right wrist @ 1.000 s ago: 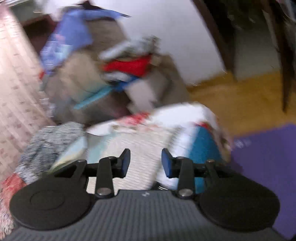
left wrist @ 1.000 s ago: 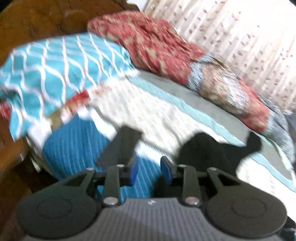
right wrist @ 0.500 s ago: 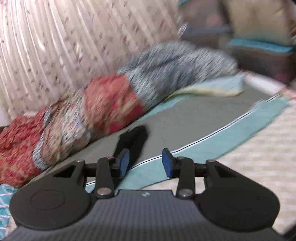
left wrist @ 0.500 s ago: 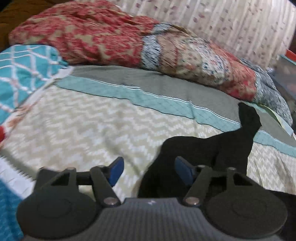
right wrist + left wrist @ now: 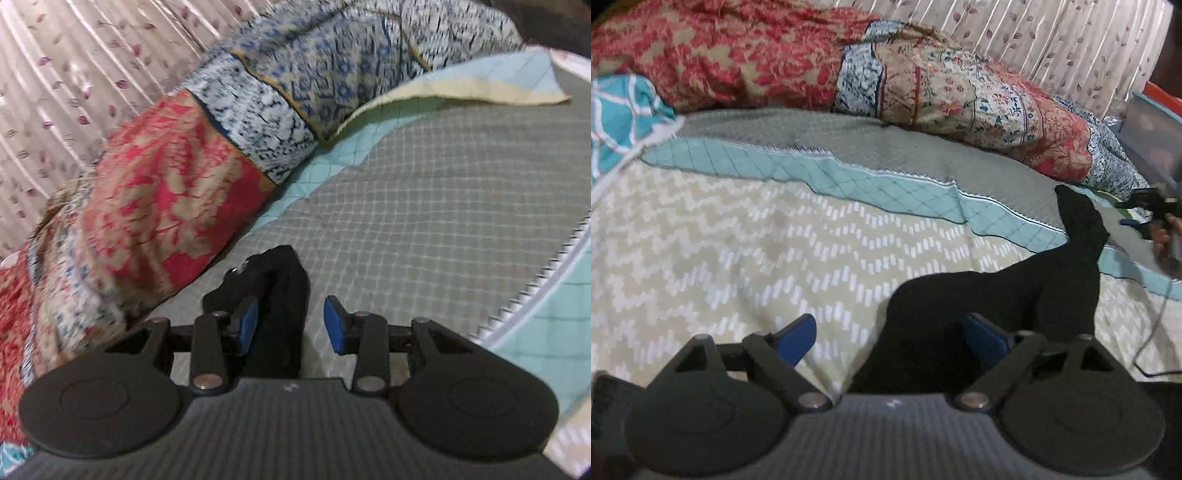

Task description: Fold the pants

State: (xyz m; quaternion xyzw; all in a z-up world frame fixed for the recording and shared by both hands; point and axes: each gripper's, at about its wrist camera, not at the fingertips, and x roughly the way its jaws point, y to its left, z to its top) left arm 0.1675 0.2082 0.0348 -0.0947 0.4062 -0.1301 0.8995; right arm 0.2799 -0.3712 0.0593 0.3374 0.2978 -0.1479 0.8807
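Both grippers have swung in over the black pants (image 5: pixel 997 295) on the quilted bedspread (image 5: pixel 738 240): left gripper (image 5: pixel 890 334) jaws opening at the wide end, right gripper (image 5: pixel 290 323) parted, straddling the leg tip, ungripped.

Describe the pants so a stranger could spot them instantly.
Find the bed's quilted bedspread, bordered at the far side by a rolled red floral blanket. The pants lie crumpled on it, one leg stretching toward that blanket. They are the only plain black thing among patterned fabrics.
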